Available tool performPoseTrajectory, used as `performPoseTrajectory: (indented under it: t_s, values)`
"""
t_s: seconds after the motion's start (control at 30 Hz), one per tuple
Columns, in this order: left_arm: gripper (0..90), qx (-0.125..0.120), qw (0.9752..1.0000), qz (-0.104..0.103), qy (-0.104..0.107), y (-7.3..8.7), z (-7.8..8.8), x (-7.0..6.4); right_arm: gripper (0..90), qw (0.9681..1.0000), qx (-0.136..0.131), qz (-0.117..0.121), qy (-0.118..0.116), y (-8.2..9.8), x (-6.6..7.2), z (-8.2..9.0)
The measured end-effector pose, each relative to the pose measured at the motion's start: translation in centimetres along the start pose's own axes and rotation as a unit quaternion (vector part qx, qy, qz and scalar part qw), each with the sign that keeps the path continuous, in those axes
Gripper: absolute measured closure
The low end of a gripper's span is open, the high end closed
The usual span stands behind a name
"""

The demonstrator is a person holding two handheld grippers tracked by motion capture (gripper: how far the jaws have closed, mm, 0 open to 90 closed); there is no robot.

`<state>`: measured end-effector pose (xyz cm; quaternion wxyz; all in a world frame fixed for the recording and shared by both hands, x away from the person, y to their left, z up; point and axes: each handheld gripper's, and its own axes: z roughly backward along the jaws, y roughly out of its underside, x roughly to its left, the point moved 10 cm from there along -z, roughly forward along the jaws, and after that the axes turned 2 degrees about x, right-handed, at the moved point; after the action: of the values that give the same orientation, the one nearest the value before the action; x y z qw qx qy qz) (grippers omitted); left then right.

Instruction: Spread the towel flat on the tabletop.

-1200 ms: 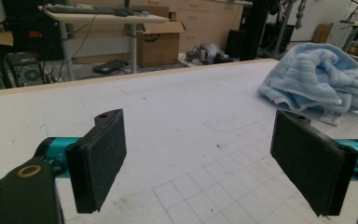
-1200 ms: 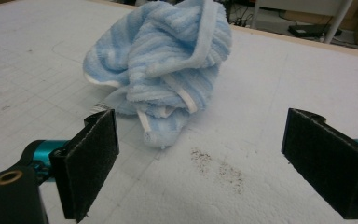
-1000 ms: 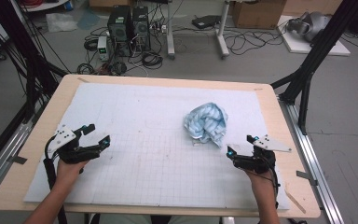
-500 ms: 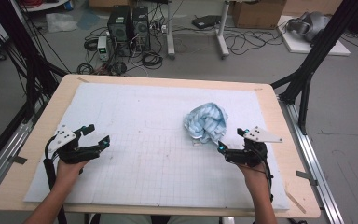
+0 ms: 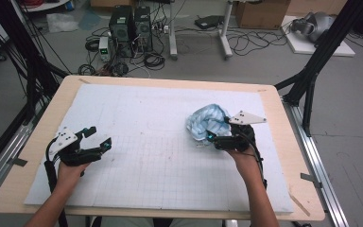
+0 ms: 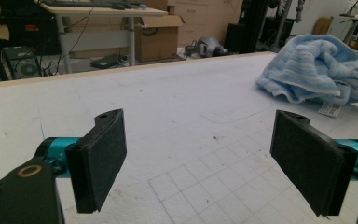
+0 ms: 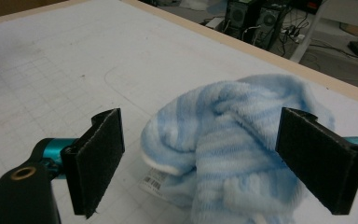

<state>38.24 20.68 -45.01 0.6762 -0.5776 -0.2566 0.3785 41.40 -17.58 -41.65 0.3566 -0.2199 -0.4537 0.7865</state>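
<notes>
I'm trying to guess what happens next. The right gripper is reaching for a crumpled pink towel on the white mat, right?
Not quite: the towel is light blue, not pink, as the right gripper view shows plainly. The rest holds: it lies crumpled on the white mat, and the right gripper reaches for it, jaws wide and just starting to close.

You've got a light wooden table w/ rounded corners (image 5: 38, 189), and nearly its whole top is covered by a white gridded mat (image 5: 146, 142), so bare wood shows as a border on all sides. Directly on the mat, right of centre & toward the far edge, lies a crumpled light-blue striped terry towel (image 5: 207, 122), bunched in a heap w/ a small white barcode tag (image 7: 154, 179) lying flat on the mat at its near edge. Mat surface also has a few dark smudges & a faint curved pencil line near the towel.
</notes>
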Motion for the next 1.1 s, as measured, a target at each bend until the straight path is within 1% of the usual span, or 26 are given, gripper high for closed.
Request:
performPoseTrajectory:
  t_s: [0.1, 0.13, 0.2, 0.23, 0.27, 0.3, 0.33, 0.4, 0.43, 0.47, 0.5, 0.53, 0.57, 0.6, 0.63, 0.67, 0.7, 0.73, 0.77, 0.83, 0.87, 0.9, 0.93, 0.97, 1.03, 1.1]
  values:
    - [18.8, 0.0, 1.0, 0.0, -0.001, 0.0, 0.0, 0.1, 15.0, 1.0, 0.007, 0.003, -0.002, -0.4, -0.2, -0.8]
    - [18.8, 0.001, 1.0, 0.001, -0.001, 0.0, 0.0, 0.1, 15.1, 0.9999, 0.013, 0.005, -0.002, -0.4, -0.3, -1.1]
    - [18.9, 0.0, 1.0, 0.002, 0.0, 0.0, 0.0, 0.0, 16.2, 0.9996, 0.027, 0.009, 0.005, -0.3, -0.7, -2.0]
    - [18.9, 0.001, 1.0, 0.002, 0.0, 0.1, 0.0, 0.0, 16.2, 0.9996, 0.027, 0.009, 0.005, -0.3, -0.7, -2.0]
    - [18.9, 0.001, 1.0, 0.002, 0.0, 0.1, 0.0, 0.0, 16.9, 0.9988, 0.042, 0.018, 0.015, -0.2, -1.1, -2.7]
    - [18.9, 0.002, 1.0, 0.0, 0.001, 0.1, -0.1, 0.0, 18.5, 0.9984, 0.05, 0.022, 0.019, -0.1, -1.3, -3.1]
    - [18.9, 0.002, 1.0, 0.001, 0.001, 0.1, -0.1, 0.0, 18.5, 0.9984, 0.05, 0.022, 0.019, -0.1, -1.3, -3.1]
    - [19.0, 0.001, 1.0, 0.002, 0.001, 0.1, -0.1, -0.1, 19.6, 0.9968, 0.071, 0.026, 0.027, 0.2, -1.8, -4.0]
    - [19.1, 0.002, 1.0, 0.002, 0.001, 0.1, -0.1, -0.1, 19.8, 0.9945, 0.091, 0.029, 0.042, 0.5, -2.3, -5.0]
    - [19.1, 0.003, 1.0, 0.001, 0.002, 0.1, -0.1, -0.1, 19.8, 0.9945, 0.091, 0.029, 0.042, 0.5, -2.3, -5.0]
    - [19.1, 0.002, 1.0, 0.002, 0.001, 0.1, -0.1, -0.1, 20.1, 0.9927, 0.103, 0.035, 0.053, 0.7, -2.6, -5.4]
    - [19.1, 0.003, 1.0, 0.002, 0.002, 0.1, -0.1, -0.1, 20.1, 0.9879, 0.13, 0.044, 0.073, 1.1, -3.2, -6.3]
    - [19.1, 0.003, 1.0, 0.002, 0.002, 0.2, -0.1, 0.0, 20.1, 0.9879, 0.13, 0.044, 0.073, 1.1, -3.2, -6.3]
    - [19.1, 0.003, 1.0, 0.002, 0.002, 0.2, -0.1, -0.1, 21.4, 0.9848, 0.146, 0.046, 0.081, 1.5, -3.5, -7.2]
    - [19.2, 0.003, 1.0, 0.002, 0.002, 0.2, -0.1, 0.0, 23.7, 0.9835, 0.154, 0.048, 0.081, 1.7, -3.6, -7.7]
    - [19.2, 0.004, 1.0, 0.003, 0.003, 0.2, -0.1, -0.1, 25.2, 0.9813, 0.166, 0.05, 0.083, 2.0, -3.7, -8.1]
    - [19.2, 0.004, 1.0, 0.003, 0.003, 0.2, -0.1, -0.1, 28.1, 0.9784, 0.18, 0.053, 0.086, 2.4, -3.9, -8.5]
    - [19.2, 0.004, 1.0, 0.003, 0.003, 0.2, -0.1, -0.1, 30.9, 0.9759, 0.193, 0.056, 0.086, 2.8, -4.0, -8.9]
    - [19.2, 0.004, 1.0, 0.003, 0.003, 0.2, -0.1, -0.1, 32.8, 0.9746, 0.202, 0.052, 0.082, 3.2, -4.0, -9.3]
    - [19.3, 0.003, 1.0, 0.003, 0.003, 0.2, -0.1, -0.1, 40.1, 0.9758, 0.203, 0.031, 0.075, 3.5, -4.0, -9.8]
    - [19.3, 0.004, 1.0, 0.005, 0.002, 0.2, -0.1, 0.0, 45.7, 0.9767, 0.202, 0.018, 0.071, 3.5, -3.9, -10.0]
    - [19.4, 0.004, 1.0, 0.004, 0.002, 0.2, -0.1, 0.0, 51.6, 0.9773, 0.201, 0.01, 0.066, 3.5, -3.8, -10.0]
    - [19.4, 0.004, 1.0, 0.005, 0.002, 0.2, -0.1, 0.1, 57.5, 0.9778, 0.201, 0.008, 0.06, 3.4, -3.5, -9.9]
    - [19.5, 0.003, 1.0, 0.005, 0.002, 0.2, -0.1, 0.1, 61.4, 0.9786, 0.199, 0.008, 0.052, 3.2, -3.1, -9.8]
    - [19.6, 0.002, 1.0, 0.007, 0.001, 0.2, -0.1, 0.1, 64.2, 0.9804, 0.194, 0.005, 0.035, 3.0, -2.3, -9.5]
    - [19.7, 0.002, 1.0, 0.007, 0.001, 0.1, -0.1, 0.1, 65.3, 0.9831, 0.183, -0.003, 0.011, 2.7, -1.4, -9.3]
